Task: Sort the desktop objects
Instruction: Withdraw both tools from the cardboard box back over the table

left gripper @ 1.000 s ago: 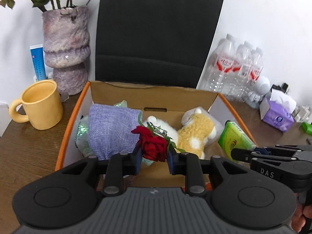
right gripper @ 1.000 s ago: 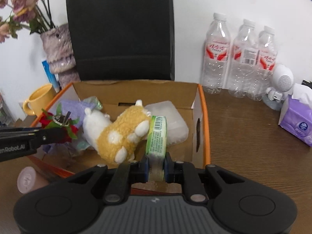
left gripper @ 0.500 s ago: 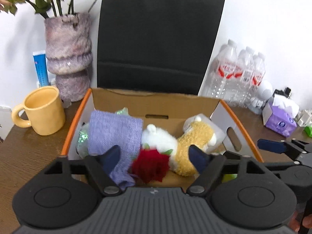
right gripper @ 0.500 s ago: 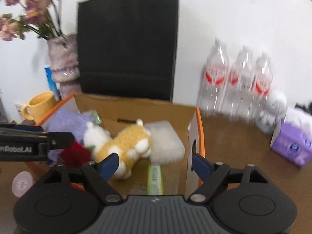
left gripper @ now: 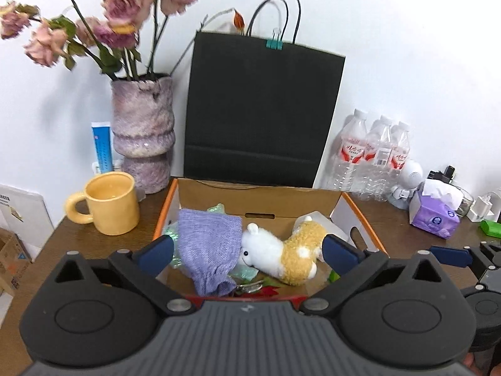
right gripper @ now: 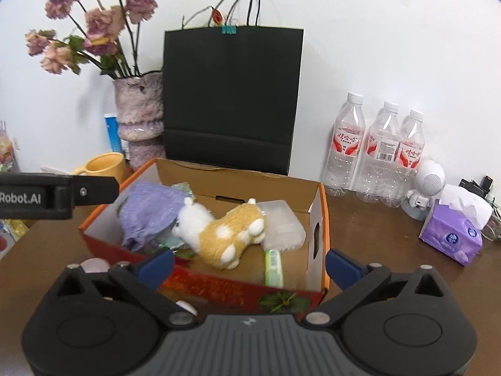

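Note:
An open cardboard box (left gripper: 357, 210) (right gripper: 316, 206) with orange edges stands on the brown desk. It holds a purple cloth (left gripper: 208, 244) (right gripper: 147, 210), a white and yellow plush toy (left gripper: 281, 250) (right gripper: 225, 228), a red rose (left gripper: 266, 289), a green packet (right gripper: 274, 266) and a clear plastic pack (right gripper: 281, 225). My left gripper (left gripper: 247, 252) is open and empty above the box's near side. My right gripper (right gripper: 249, 264) is open and empty, above the box's near right part.
A yellow mug (left gripper: 109, 202), a purple vase (left gripper: 142, 131) with dried flowers and a black paper bag (left gripper: 260, 116) stand behind and left of the box. Three water bottles (right gripper: 379, 150), a white speaker (right gripper: 429, 185) and a purple tissue pack (right gripper: 454, 235) stand at the right.
Both grippers opened and let go: the rose and the green packet dropped into the box. Both grippers then rose and pulled back from the box.

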The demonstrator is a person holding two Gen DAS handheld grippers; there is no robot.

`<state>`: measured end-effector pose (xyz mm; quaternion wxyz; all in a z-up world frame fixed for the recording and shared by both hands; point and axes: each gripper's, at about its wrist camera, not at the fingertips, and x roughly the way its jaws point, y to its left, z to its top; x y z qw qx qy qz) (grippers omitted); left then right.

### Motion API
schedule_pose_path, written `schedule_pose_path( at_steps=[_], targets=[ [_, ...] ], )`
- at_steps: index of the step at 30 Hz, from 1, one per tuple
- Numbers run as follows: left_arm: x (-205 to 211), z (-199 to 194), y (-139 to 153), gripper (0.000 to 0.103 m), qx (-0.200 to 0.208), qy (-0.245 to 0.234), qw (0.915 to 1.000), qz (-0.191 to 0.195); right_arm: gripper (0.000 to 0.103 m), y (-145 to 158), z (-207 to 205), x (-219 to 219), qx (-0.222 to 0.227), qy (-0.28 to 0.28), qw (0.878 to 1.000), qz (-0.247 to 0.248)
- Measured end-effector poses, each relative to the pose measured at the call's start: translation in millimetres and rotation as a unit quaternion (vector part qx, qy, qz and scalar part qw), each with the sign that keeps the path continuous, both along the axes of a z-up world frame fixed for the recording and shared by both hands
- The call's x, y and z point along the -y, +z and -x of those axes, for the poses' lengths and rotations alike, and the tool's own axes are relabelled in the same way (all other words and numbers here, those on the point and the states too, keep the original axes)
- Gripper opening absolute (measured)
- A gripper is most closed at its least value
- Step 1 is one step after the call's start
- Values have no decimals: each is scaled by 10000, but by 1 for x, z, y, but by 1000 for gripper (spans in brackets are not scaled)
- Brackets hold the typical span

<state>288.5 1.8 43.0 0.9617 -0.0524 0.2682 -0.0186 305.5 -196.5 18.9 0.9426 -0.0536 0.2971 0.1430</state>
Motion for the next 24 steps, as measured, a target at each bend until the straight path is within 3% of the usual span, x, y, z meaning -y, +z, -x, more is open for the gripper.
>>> schedule_pose_path(
  at_steps=[11,24],
  targets=[
    [-9,79,11,103,194,-168,9997,2,103,21,84,8,147,226,9995,-149],
    [-11,138,4,103,297,-146,9994,22,103,16,146,15,336,292,9989,-146]
  ],
)
